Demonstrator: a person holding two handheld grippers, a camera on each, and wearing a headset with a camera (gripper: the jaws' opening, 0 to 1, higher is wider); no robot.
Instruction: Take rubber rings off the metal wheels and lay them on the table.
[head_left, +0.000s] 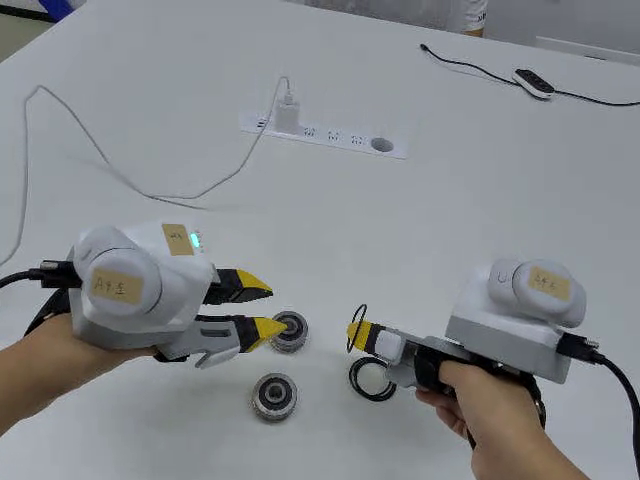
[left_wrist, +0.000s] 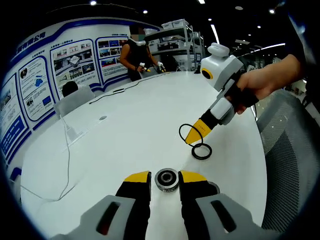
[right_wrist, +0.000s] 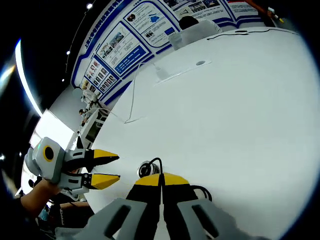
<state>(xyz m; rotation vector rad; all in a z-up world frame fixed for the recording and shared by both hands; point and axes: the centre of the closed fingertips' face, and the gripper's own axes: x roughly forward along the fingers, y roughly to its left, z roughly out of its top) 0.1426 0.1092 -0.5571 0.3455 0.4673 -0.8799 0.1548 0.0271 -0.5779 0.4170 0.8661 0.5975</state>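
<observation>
Right gripper (head_left: 358, 335) is pinching a thin black rubber ring (head_left: 357, 322) upright just above the white table (head_left: 400, 230) | left gripper (head_left: 270, 308) is gaping, straddling a small round metal wheel (head_left: 289, 331) | second black rubber ring (head_left: 371, 380) is lying flat nearby | step — laying down; next: lowering, unclenching beside it

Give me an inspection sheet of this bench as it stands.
Surface: white table, bare in the middle.
Job's things: first metal wheel between the left gripper's jaws; second metal wheel nearer the person; loose rubber ring flat on the table; held rubber ring.
Clutter: power strip with charger; small handset.
Grippers: left gripper open; right gripper shut on the held rubber ring.
Cables: white cable; black cable.
Surroundings: wall posters, people, mesh chair.
</observation>
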